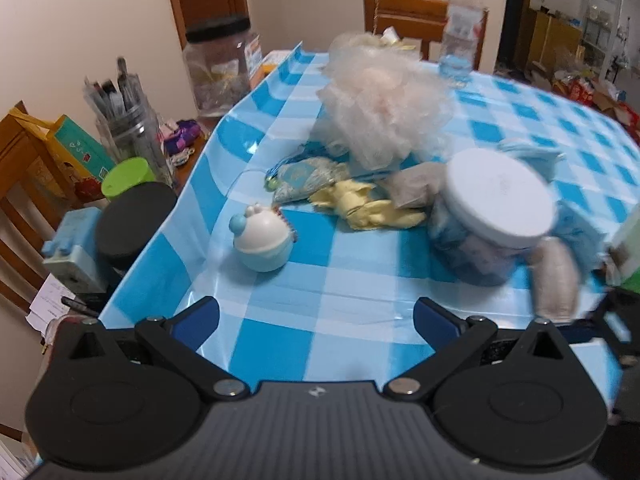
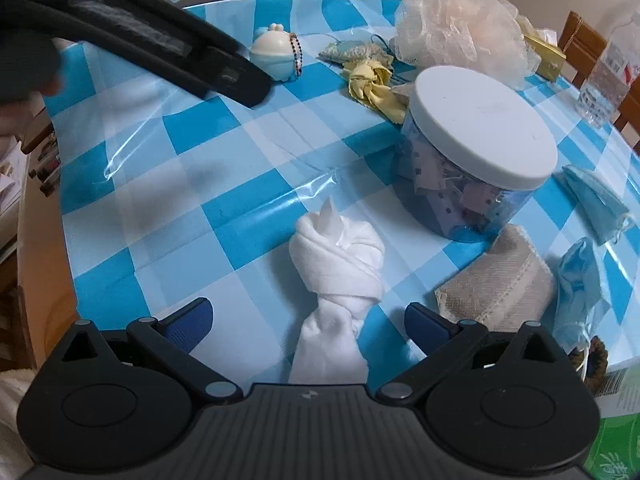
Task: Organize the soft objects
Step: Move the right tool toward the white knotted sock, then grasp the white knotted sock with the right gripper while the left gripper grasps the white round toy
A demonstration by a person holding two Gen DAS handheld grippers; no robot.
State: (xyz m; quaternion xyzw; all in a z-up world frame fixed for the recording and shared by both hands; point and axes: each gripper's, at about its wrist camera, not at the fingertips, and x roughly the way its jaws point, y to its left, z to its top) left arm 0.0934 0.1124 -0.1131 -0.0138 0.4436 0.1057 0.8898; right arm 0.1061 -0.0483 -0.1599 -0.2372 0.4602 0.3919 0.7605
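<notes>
Cloth (image 2: 336,276), white and knotted, lay on the checked bench (image 2: 168,184) between the fingers of the right tool (image 2: 306,320), which were spread wide and touched nothing. That tool was held low and pointed forward along the bench toward a jar (image 2: 480,160) with a white lid. A folded beige rag (image 2: 500,284) lay just right of the cloth, against the jar's base. The left tool (image 1: 316,316) was likewise spread apart and empty, held above the bench and pointed at a round toy (image 1: 262,240), a yellow cloth (image 1: 368,206) and a mesh puff (image 1: 380,108) farther back. In the right view the left tool showed as a dark bar slanting across the upper left.
</notes>
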